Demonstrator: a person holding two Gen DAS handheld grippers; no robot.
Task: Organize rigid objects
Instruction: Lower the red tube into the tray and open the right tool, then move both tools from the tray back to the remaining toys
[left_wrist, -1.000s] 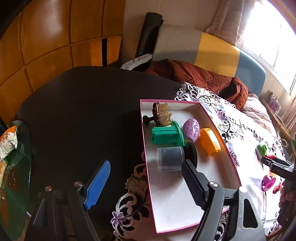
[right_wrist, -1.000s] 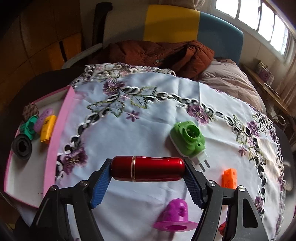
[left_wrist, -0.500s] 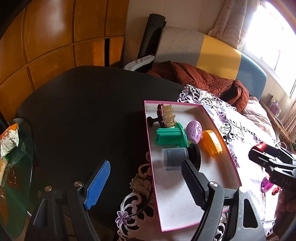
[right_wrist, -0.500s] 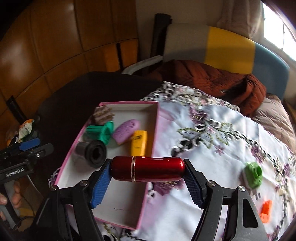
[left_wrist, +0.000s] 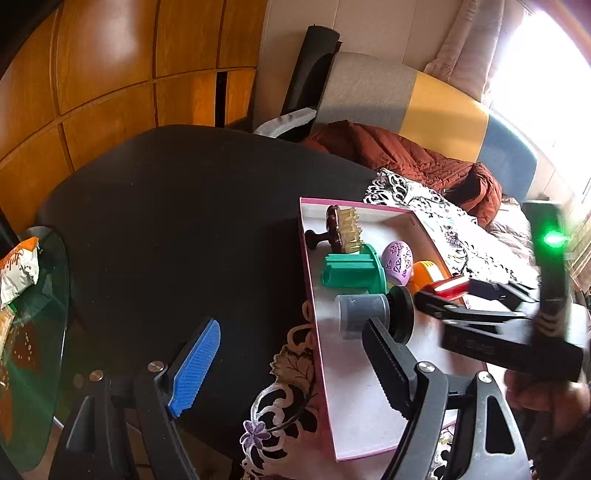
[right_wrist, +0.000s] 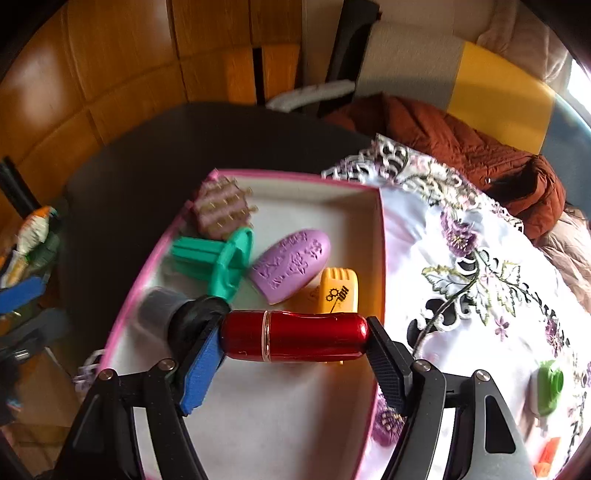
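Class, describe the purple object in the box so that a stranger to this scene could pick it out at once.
Find the pink-edged box lying on the dark table beside the flowered cloth. Among the objects at its far end lies the purple egg, between the green spool and the orange piece. It alone is lilac, egg-shaped, with raised patterns.

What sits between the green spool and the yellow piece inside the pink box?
The purple egg lies between the green spool and the yellow piece, seen best in the right wrist view.
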